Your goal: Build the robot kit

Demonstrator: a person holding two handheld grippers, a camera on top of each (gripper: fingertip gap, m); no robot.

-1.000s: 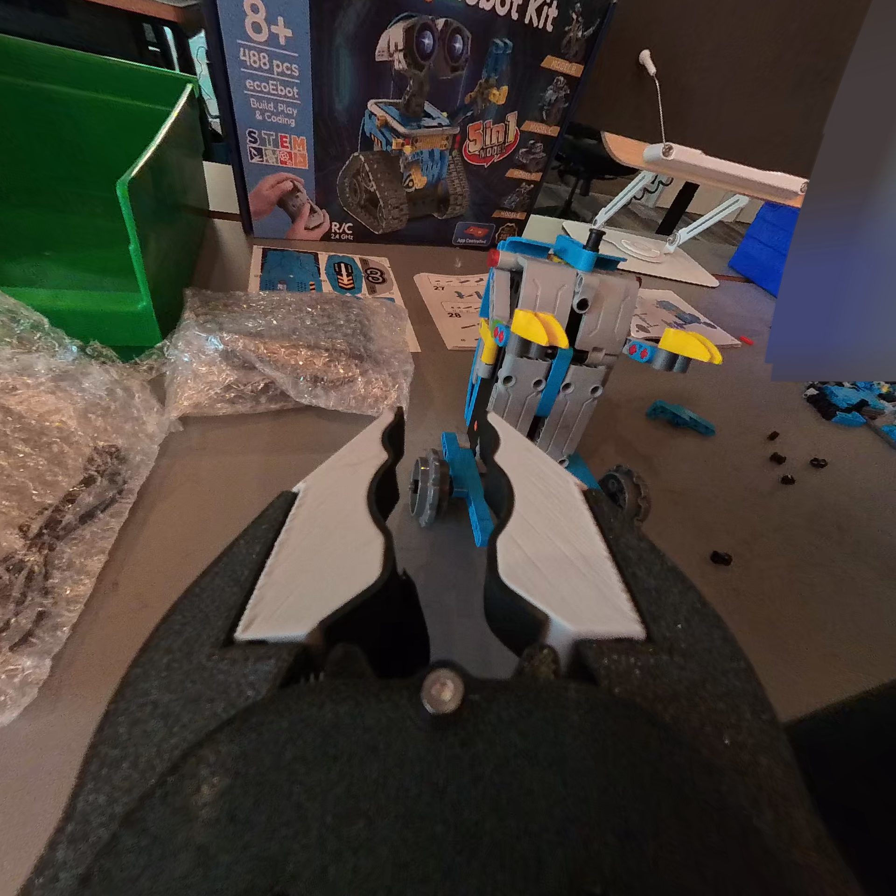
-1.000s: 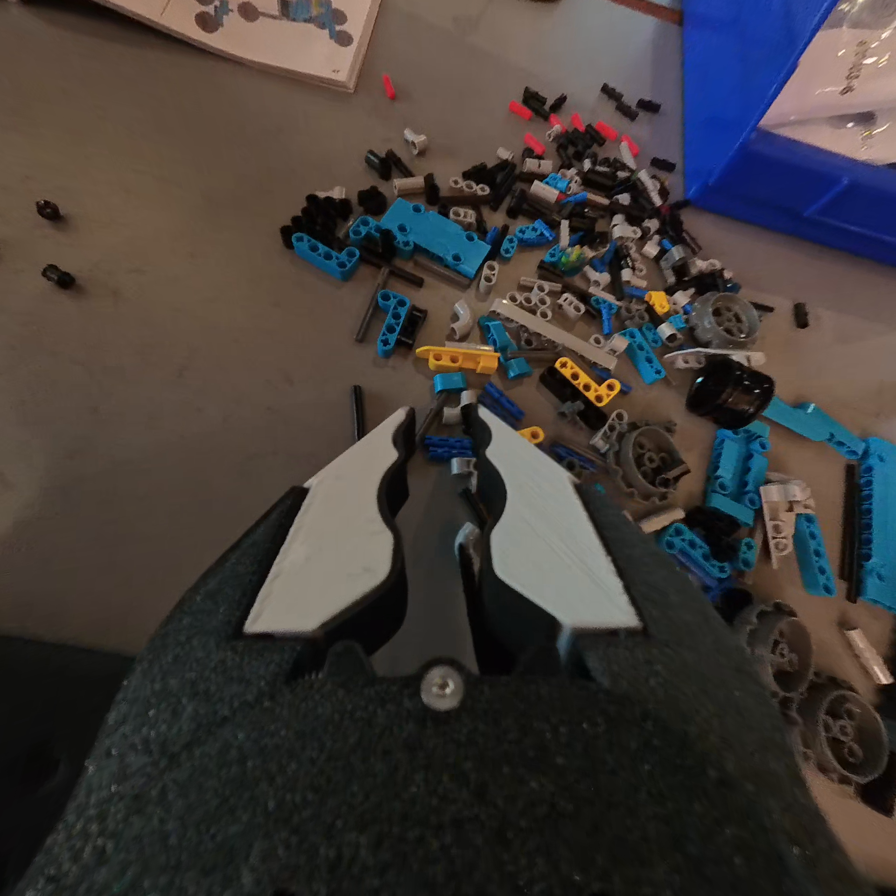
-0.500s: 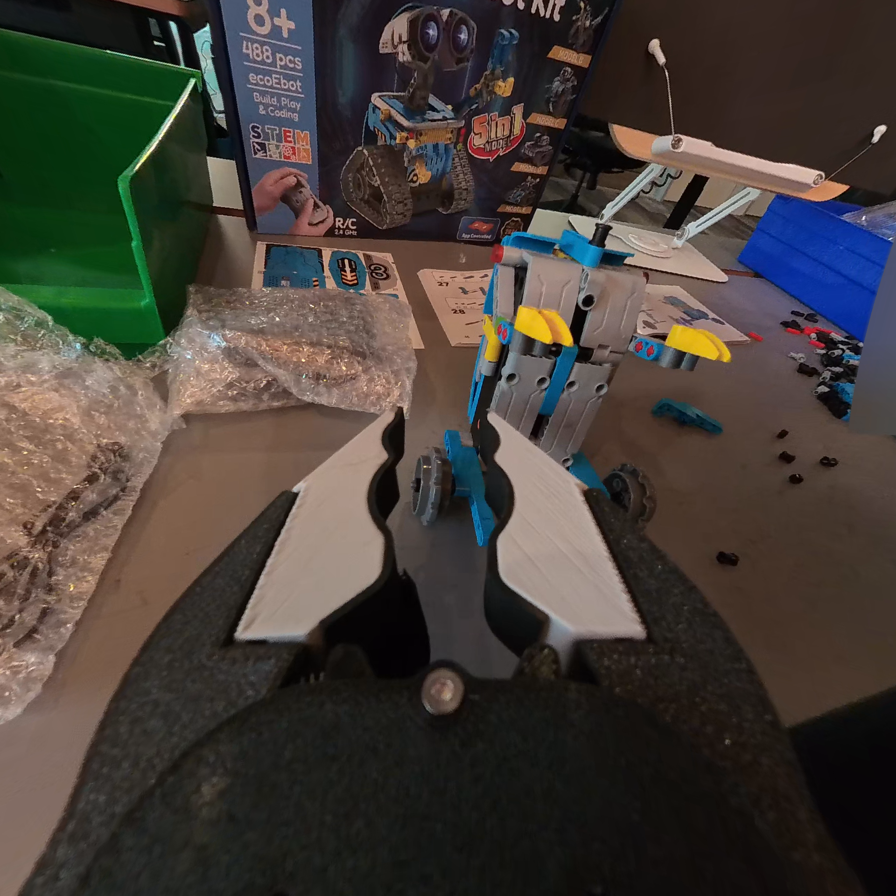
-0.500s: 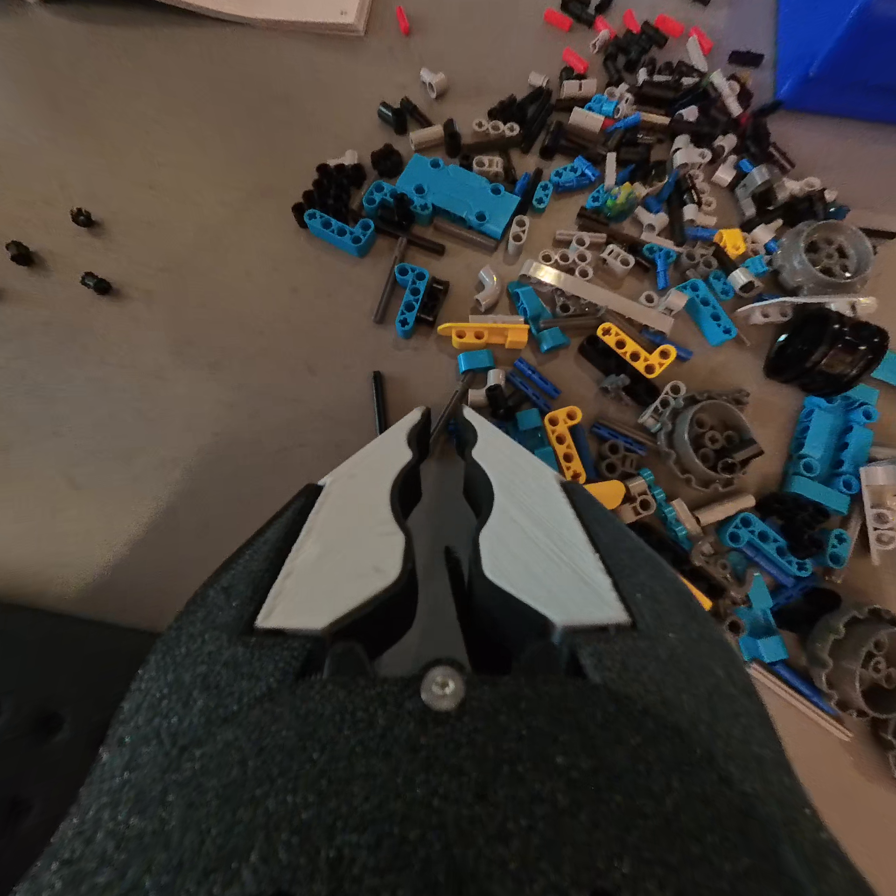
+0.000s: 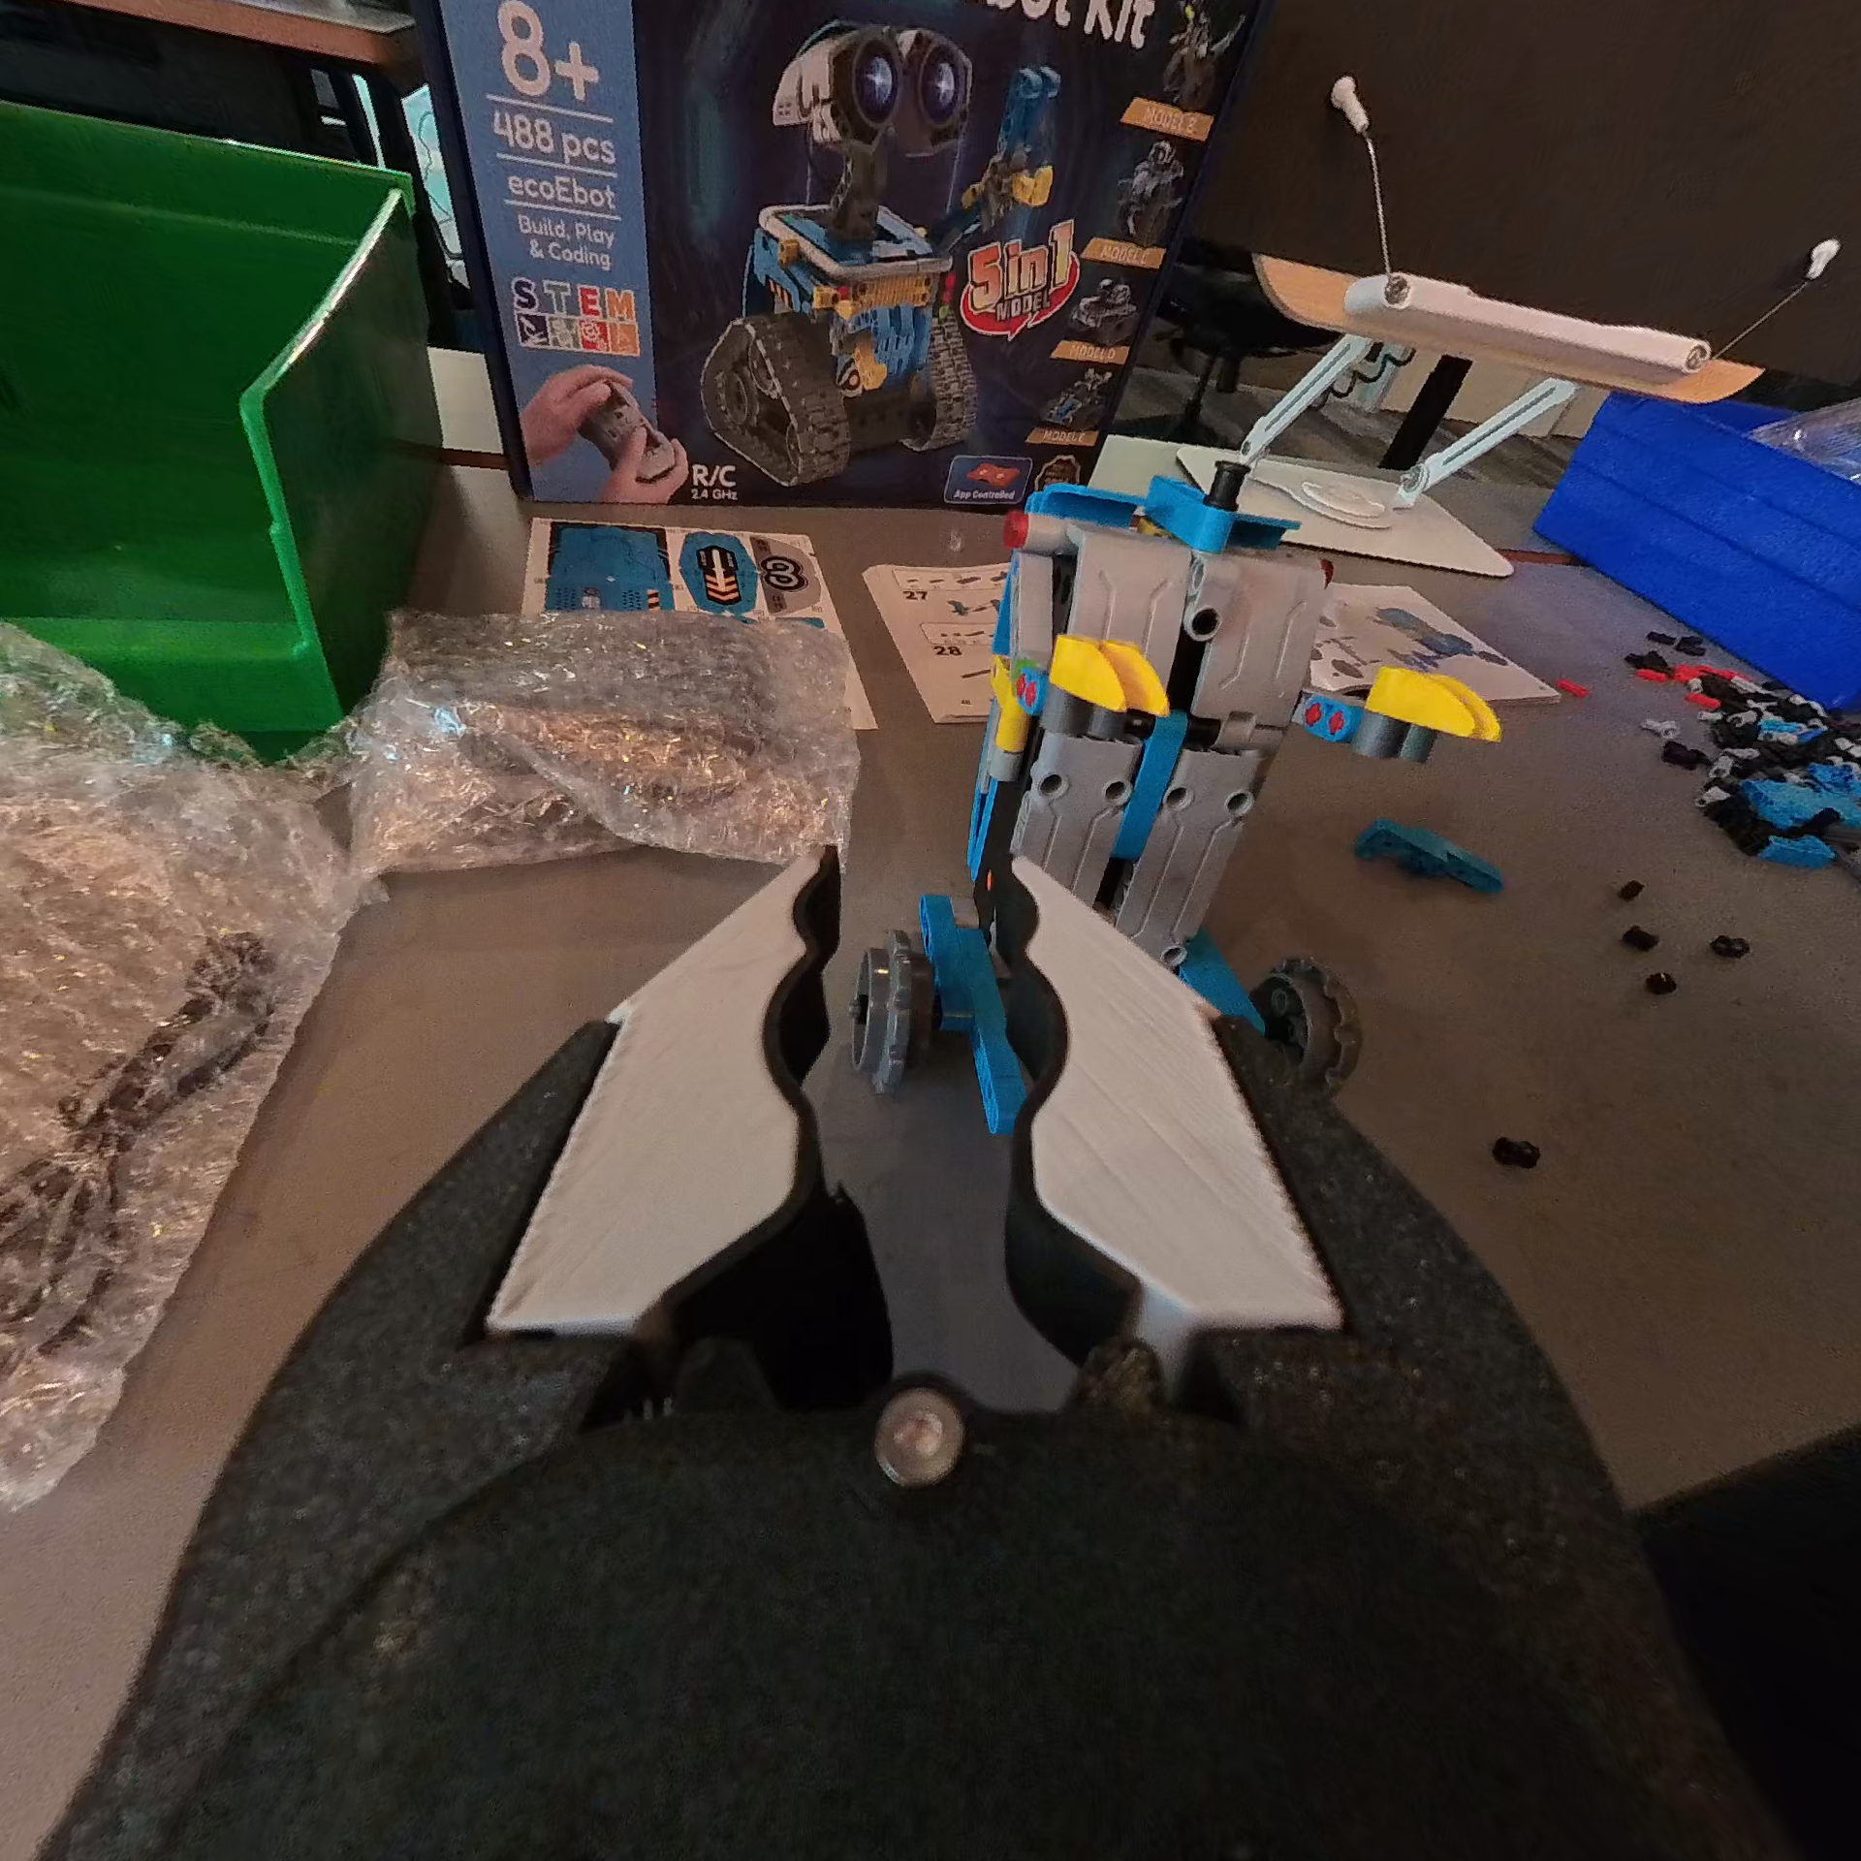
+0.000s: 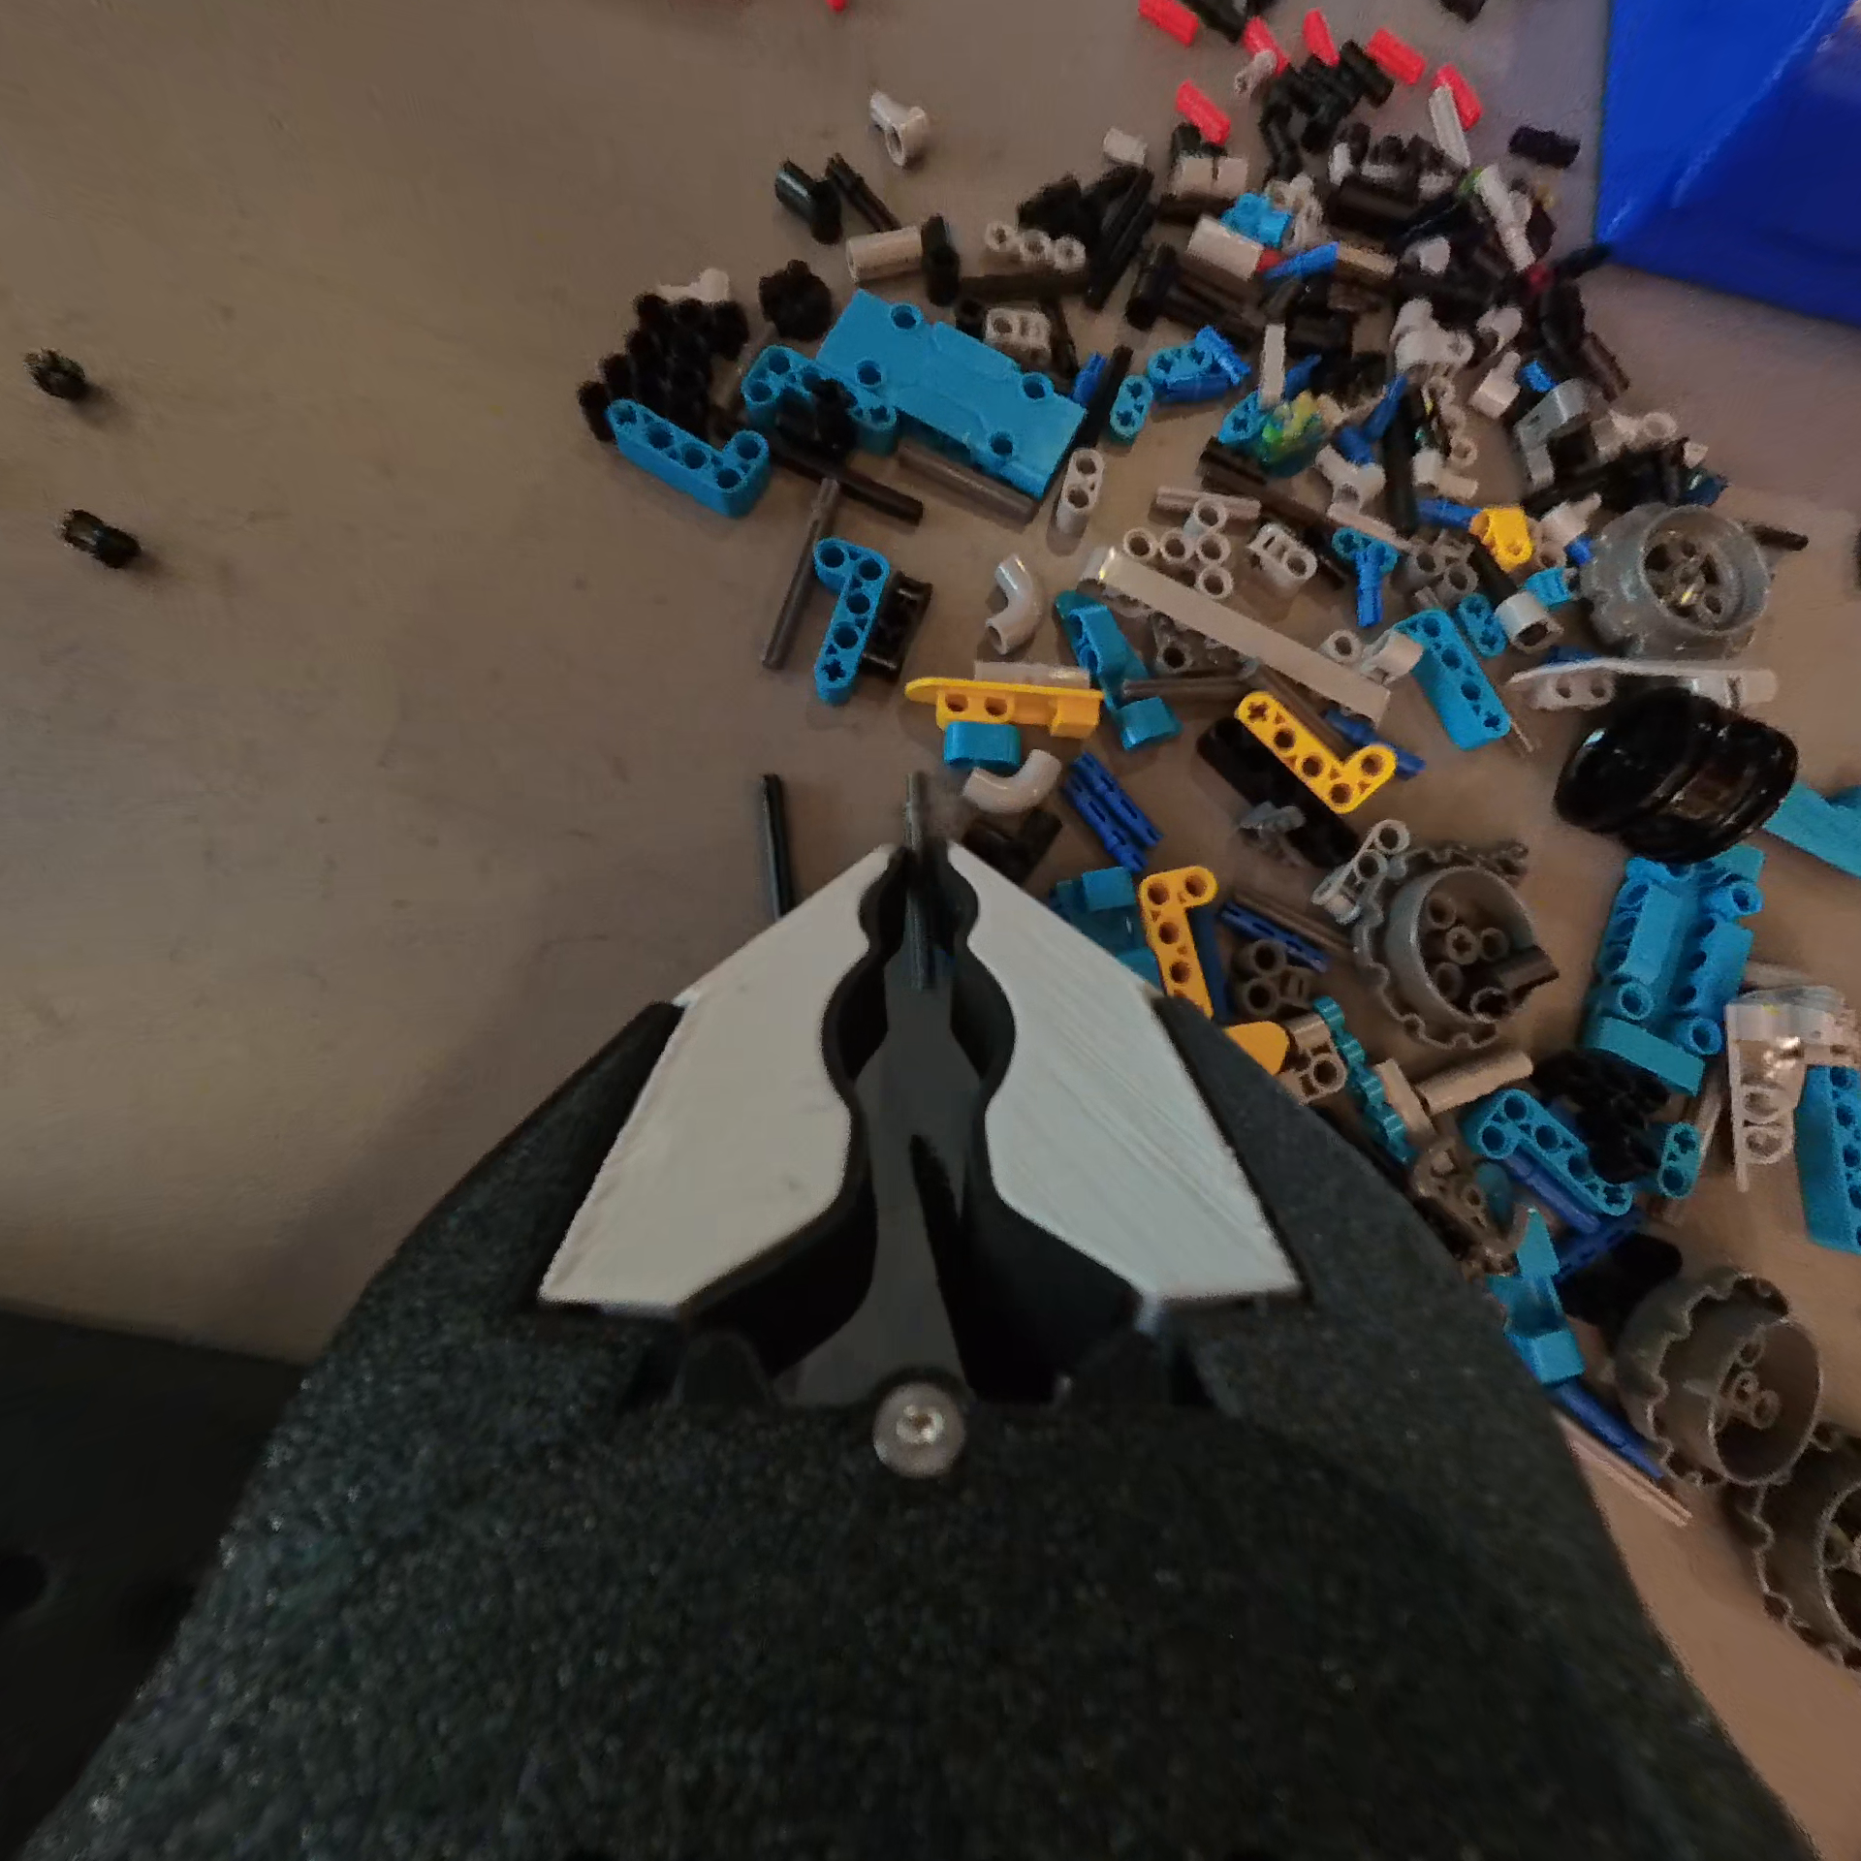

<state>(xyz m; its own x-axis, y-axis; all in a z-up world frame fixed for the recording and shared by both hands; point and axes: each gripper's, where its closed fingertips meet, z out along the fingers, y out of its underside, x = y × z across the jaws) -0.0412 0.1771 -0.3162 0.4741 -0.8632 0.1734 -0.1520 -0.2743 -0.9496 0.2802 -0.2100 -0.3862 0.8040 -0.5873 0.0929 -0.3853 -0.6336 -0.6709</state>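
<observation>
A half-built grey, blue and yellow robot model (image 5: 1148, 725) stands on the table. My left gripper (image 5: 921, 866) is open, with the model's lower blue beam (image 5: 967, 997) and a small grey wheel (image 5: 886, 1007) between its jaws; the beam runs under the right finger (image 5: 1138, 1088). My right gripper (image 6: 921, 856) is shut on a thin dark axle rod (image 6: 916, 806) that sticks out past the tips, at the near left edge of a pile of loose blue, black, grey and yellow parts (image 6: 1259, 604).
A green bin (image 5: 201, 453) and bubble-wrap bags (image 5: 604, 745) lie left. The kit box (image 5: 806, 252), instruction sheets (image 5: 937, 645) and a white stand (image 5: 1511, 332) are behind. A blue bin (image 6: 1732, 151) borders the pile. Black pins (image 6: 96, 534) and a black rod (image 6: 773, 836) lie loose. About 50 centimetres separates my left fingertips from my right.
My right gripper has closed from open onto the thin axle rod at the pile's edge and shifted over the parts. My left gripper has stayed around the model's base.
</observation>
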